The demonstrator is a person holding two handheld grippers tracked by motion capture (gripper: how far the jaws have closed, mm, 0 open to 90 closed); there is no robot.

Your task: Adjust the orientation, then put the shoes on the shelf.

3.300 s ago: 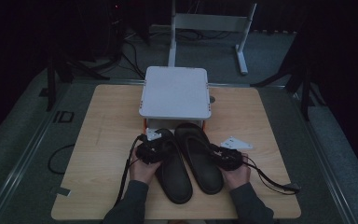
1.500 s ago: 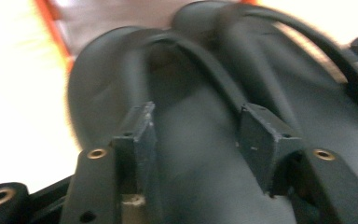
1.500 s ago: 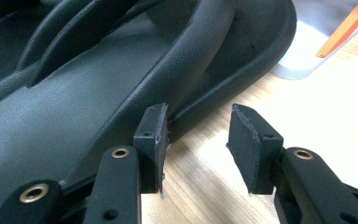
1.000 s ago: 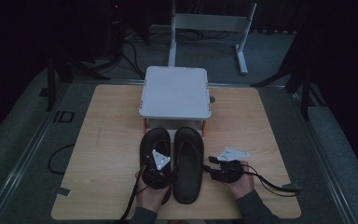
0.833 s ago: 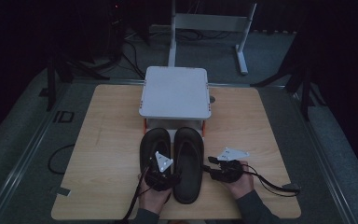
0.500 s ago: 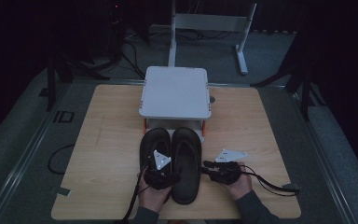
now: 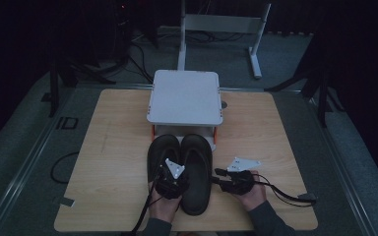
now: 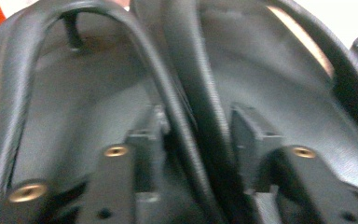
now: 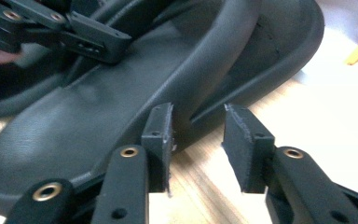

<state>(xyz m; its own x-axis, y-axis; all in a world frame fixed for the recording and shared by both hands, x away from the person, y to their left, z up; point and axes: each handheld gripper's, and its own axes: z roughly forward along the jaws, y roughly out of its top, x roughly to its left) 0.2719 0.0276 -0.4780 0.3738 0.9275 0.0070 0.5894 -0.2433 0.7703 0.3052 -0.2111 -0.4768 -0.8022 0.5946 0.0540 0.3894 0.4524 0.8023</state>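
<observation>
High view: the two sandals (image 7: 181,169) now lie side by side at lower centre, drawn back from the white stand (image 7: 185,96). Left gripper (image 7: 170,179) has just clamped their inner straps; right gripper (image 7: 220,178), just opening, rests beside them, so pairing looks nearly complete.

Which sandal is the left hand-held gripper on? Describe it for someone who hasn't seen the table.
On the wooden table, just in front of the white stand, two black sandals lie side by side. It is the left sandal, the one under the left hand-held gripper.
</observation>
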